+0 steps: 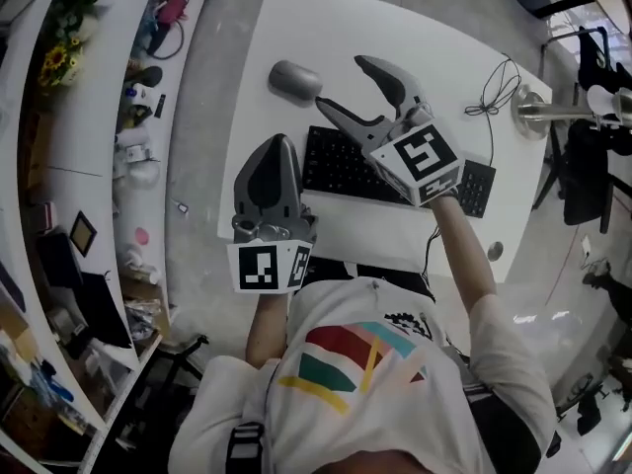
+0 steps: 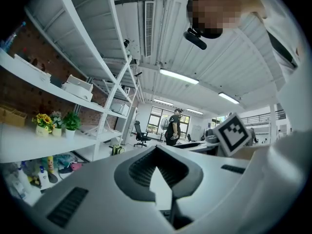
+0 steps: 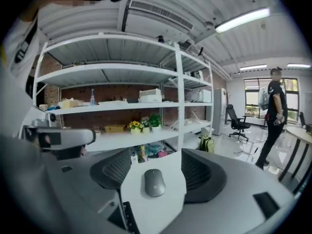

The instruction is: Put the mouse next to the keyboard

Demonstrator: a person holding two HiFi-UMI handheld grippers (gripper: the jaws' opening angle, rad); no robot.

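Two grippers are mine; my right gripper (image 1: 341,82) stands with its jaws wide apart and empty above the white desk (image 1: 296,18); the grey mouse (image 1: 294,79) lies on the desk just beyond their tips, near the far corner of the black keyboard (image 1: 341,161); my left gripper (image 1: 276,146) has its jaws together, holding nothing.

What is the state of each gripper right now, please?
Left gripper: closed, holding nothing.
Right gripper: open, holding nothing; the mouse lies just ahead, untouched.
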